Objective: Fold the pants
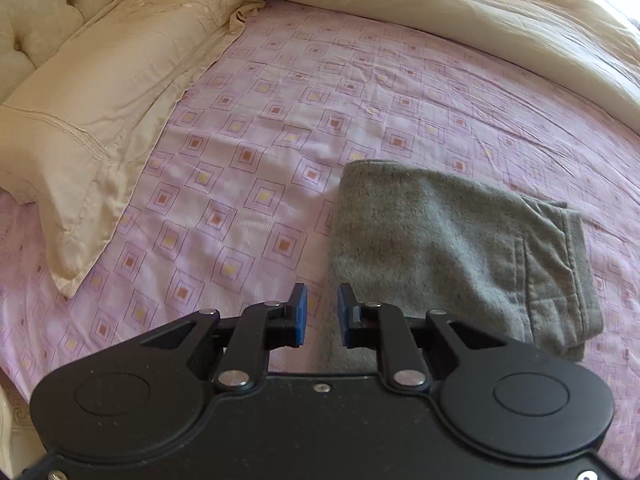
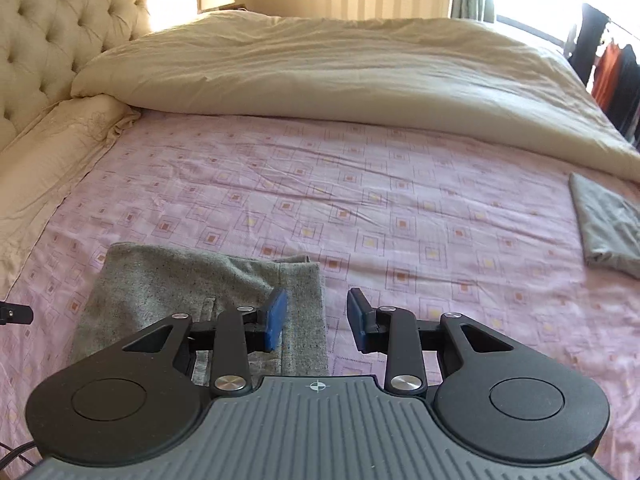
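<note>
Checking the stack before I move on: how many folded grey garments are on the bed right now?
2. The grey pants lie folded just below the right gripper; a second grey folded piece sits at the far right, partly cut off.

No words, brand names, labels or numbers can be read anywhere in either view. The one sign in sight is a small crosshair mark, a circle cut by a cross, printed pale on the near ribbed grey housing of the right gripper, centred just behind its two fingers. The black body of the left gripper carries no marking that can be made out. The pink bedsheet bears only a repeating pattern of nested squares, no lettering.
</note>
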A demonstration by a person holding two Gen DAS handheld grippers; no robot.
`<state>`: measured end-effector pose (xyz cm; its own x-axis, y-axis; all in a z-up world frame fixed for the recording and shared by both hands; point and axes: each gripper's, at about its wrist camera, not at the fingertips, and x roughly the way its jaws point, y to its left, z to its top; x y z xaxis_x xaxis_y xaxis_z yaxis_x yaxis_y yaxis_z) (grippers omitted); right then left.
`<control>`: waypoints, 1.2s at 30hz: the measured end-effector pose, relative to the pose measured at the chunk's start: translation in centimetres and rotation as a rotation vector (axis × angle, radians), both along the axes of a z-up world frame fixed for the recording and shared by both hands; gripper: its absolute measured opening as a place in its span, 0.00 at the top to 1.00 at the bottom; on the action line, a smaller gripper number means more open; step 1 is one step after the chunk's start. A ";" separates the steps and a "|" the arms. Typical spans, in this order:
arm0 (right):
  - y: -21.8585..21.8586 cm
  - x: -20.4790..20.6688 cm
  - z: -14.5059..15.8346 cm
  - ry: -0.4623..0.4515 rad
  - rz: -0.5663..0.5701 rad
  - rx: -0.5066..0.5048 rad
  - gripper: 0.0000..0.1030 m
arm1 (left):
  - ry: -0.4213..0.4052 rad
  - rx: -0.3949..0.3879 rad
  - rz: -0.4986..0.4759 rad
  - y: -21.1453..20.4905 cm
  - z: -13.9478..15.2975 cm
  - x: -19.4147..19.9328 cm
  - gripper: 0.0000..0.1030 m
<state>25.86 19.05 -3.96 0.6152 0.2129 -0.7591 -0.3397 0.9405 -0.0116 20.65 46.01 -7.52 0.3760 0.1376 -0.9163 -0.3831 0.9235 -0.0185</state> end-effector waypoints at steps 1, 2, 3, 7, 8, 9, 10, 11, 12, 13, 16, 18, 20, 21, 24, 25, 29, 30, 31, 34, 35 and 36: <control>0.0 -0.7 0.6 -0.008 0.005 0.009 0.68 | -0.004 0.006 -0.001 -0.7 0.5 -0.4 0.60; 0.0 -1.3 1.0 -0.008 0.004 0.019 0.68 | -0.013 0.012 -0.002 -1.4 0.9 -0.7 0.56; -0.1 -1.6 1.5 0.000 0.004 0.034 0.68 | -0.024 0.021 -0.008 -2.2 1.5 -1.2 0.54; -0.7 -3.4 3.1 0.020 -0.001 0.097 0.68 | -0.051 0.042 -0.028 -5.3 3.8 -2.7 0.51; -0.5 -3.4 3.3 0.034 -0.002 0.107 0.68 | -0.059 0.039 -0.027 -6.0 4.3 -3.1 0.50; -0.7 -3.7 3.6 0.047 -0.004 0.115 0.68 | -0.069 0.038 -0.027 -6.7 4.8 -3.6 0.48; -0.9 -4.1 3.8 0.058 -0.007 0.120 0.68 | -0.073 0.041 -0.026 -7.3 5.2 -3.9 0.46; -0.9 -4.4 3.8 0.071 -0.009 0.124 0.68 | -0.075 0.048 -0.024 -8.0 5.7 -4.3 0.45; -1.1 -4.6 3.8 0.081 -0.011 0.125 0.68 | -0.075 0.057 -0.023 -8.6 6.0 -4.7 0.45; -1.1 -4.9 3.8 0.091 -0.014 0.126 0.68 | -0.074 0.068 -0.025 -9.3 6.3 -5.0 0.44; -1.5 -5.6 3.9 0.107 -0.010 0.130 0.68 | -0.076 0.090 -0.038 -10.9 7.0 -5.9 0.44; -1.7 -6.2 4.1 0.104 0.008 0.125 0.68 | -0.083 0.094 -0.042 -11.7 7.4 -6.5 0.44; -1.7 -6.9 4.3 0.092 0.027 0.114 0.68 | -0.088 0.099 -0.047 -12.3 7.7 -7.0 0.44; -1.7 -7.1 4.5 0.087 0.033 0.109 0.68 | -0.088 0.103 -0.047 -12.6 7.8 -7.2 0.44; -1.8 -7.7 4.8 0.080 0.050 0.111 0.68 | -0.088 0.108 -0.041 -13.0 8.1 -7.7 0.44; -1.8 -7.8 4.9 0.076 0.052 0.112 0.68 | -0.089 0.109 -0.038 -13.1 8.1 -7.9 0.44; -1.9 -8.0 5.4 0.062 0.060 0.114 0.68 | -0.091 0.106 -0.031 -13.4 8.4 -8.5 0.44; -1.9 -8.1 5.5 0.060 0.062 0.116 0.68 | -0.092 0.105 -0.027 -13.5 8.4 -8.7 0.44; -1.9 -8.2 5.6 0.057 0.065 0.117 0.68 | -0.094 0.105 -0.025 -13.5 8.5 -8.8 0.44; -1.9 -8.4 5.7 0.051 0.071 0.118 0.68 | -0.093 0.111 -0.030 -13.7 8.5 -8.9 0.44; -1.9 -8.4 5.7 0.051 0.072 0.118 0.68 | -0.093 0.113 -0.032 -13.7 8.5 -8.9 0.44; -1.9 -8.5 5.7 0.050 0.073 0.118 0.68 | -0.093 0.114 -0.034 -13.8 8.5 -9.0 0.44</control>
<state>17.34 17.13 1.72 0.5567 0.3451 -0.7556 -0.4046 0.9071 0.1162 11.70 32.19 0.94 0.4647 0.2245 -0.8565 -0.3531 0.9341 0.0532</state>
